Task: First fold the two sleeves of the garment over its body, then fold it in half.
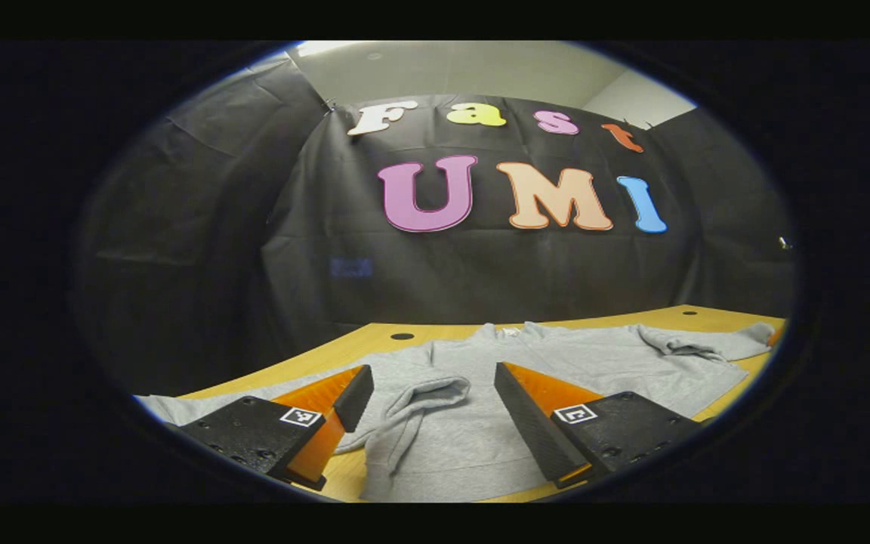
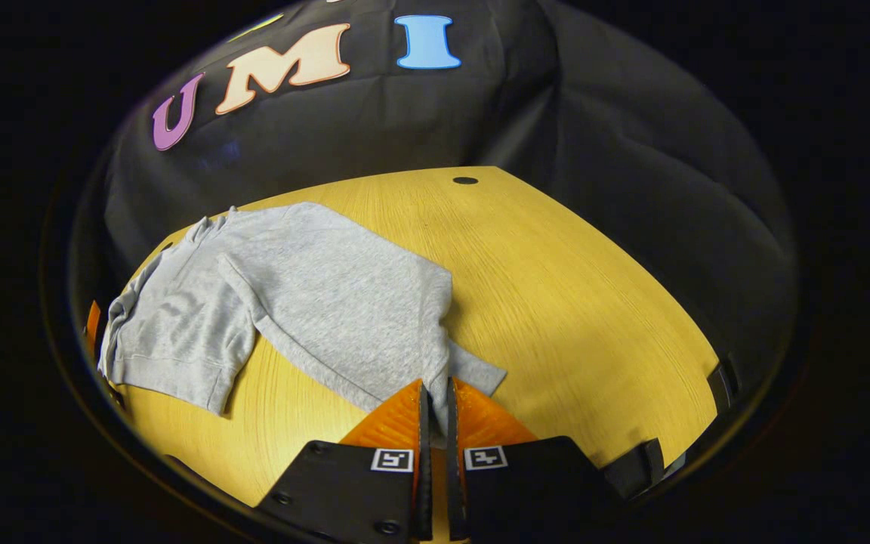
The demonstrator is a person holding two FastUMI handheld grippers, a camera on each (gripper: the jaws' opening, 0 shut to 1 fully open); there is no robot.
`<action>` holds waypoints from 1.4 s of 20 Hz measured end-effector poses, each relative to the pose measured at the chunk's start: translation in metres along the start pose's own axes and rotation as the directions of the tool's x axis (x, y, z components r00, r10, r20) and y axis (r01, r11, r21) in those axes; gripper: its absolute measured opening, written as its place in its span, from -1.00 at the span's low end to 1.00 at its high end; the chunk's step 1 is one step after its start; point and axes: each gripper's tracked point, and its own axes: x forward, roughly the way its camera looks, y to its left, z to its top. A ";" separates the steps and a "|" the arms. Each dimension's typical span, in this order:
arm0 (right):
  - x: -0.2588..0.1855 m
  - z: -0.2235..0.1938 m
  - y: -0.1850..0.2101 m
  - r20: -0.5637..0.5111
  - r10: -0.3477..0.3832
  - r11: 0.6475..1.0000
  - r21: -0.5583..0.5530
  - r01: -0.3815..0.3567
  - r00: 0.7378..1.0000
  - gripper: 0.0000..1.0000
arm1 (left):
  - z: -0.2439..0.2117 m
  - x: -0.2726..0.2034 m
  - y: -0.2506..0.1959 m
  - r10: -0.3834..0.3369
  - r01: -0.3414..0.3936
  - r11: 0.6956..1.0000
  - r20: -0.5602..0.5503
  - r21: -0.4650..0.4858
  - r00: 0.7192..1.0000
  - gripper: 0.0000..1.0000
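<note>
While the left gripper [image 1: 429,404] is hovering with fingers apart over the sweatshirt [image 1: 556,363], the right gripper [image 2: 435,404] is pinching a sleeve cuff [image 2: 473,374] on the table [image 2: 571,302].

- the right tongs [image 2: 435,397] stand at the bottom of the right gripper view, their two fingers drawn close together with the grey cuff of a sleeve [image 2: 374,355] pinched between them.
- the grey sweatshirt [image 2: 306,287] lies flat on the yellow wooden table [image 2: 593,302], the held sleeve running across its body.
- a small dark hole [image 2: 465,180] sits near the table's far edge.
</note>
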 end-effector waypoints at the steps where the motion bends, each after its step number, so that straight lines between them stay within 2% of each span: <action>1: 0.000 0.001 0.003 -0.001 0.007 1.000 0.014 -0.007 1.000 -0.79 | 0.000 0.000 0.000 0.000 0.000 1.000 0.000 0.000 1.000 0.92; 2: -0.002 0.000 0.009 -0.006 0.023 0.999 0.029 -0.023 1.000 -0.93 | -0.001 -0.001 0.001 0.000 0.000 1.000 0.000 0.000 1.000 0.92; 6: -0.008 0.011 0.021 0.005 0.066 0.996 0.062 -0.066 0.998 -0.94 | -0.001 0.000 0.001 0.000 0.000 1.000 -0.001 -0.001 1.000 0.96; 7: -0.010 0.018 0.023 0.018 0.074 0.995 0.062 -0.075 0.997 -0.94 | -0.001 0.000 0.000 0.000 0.000 1.000 -0.001 -0.002 1.000 0.91; 11: -0.016 0.060 0.043 0.089 0.111 0.992 0.050 -0.116 0.990 -0.93 | -0.001 0.003 0.001 0.000 0.000 1.000 -0.001 -0.002 1.000 0.96; 13: -0.022 0.087 0.060 0.133 0.145 0.988 0.034 -0.151 0.980 -0.93 | 0.000 0.004 0.000 0.000 0.000 1.000 -0.001 -0.002 1.000 0.91; 14: -0.024 0.101 0.074 0.159 0.163 0.985 0.021 -0.168 0.974 -0.93 | -0.001 0.004 0.001 -0.001 0.001 1.000 -0.001 -0.002 1.000 0.96; 19: -0.033 0.168 0.151 0.243 0.285 0.959 -0.064 -0.277 0.927 -0.94 | -0.001 0.005 0.002 -0.001 0.001 1.000 -0.001 -0.002 1.000 0.96; 22: -0.033 0.187 0.213 0.243 0.369 0.929 -0.132 -0.346 0.897 -0.94 | 0.000 0.003 0.002 0.000 0.000 1.000 -0.002 -0.001 1.000 0.91; 24: -0.032 0.195 0.255 0.238 0.417 0.907 -0.176 -0.384 0.877 -0.94 | 0.000 0.003 0.002 0.000 0.000 1.000 -0.002 -0.001 1.000 0.96; 25: -0.031 0.200 0.277 0.238 0.444 0.894 -0.191 -0.406 0.864 -0.94 | 0.000 0.002 0.001 0.000 0.000 1.000 -0.002 -0.001 1.000 0.91; 26: -0.030 0.202 0.298 0.233 0.469 0.880 -0.204 -0.428 0.852 -0.94 | 0.000 0.001 0.002 0.000 0.000 1.000 -0.002 -0.001 1.000 0.96; 28: -0.027 0.200 0.334 0.217 0.504 0.859 -0.226 -0.459 0.836 -0.94 | 0.002 0.000 0.001 0.001 -0.001 1.000 -0.002 0.000 1.000 0.91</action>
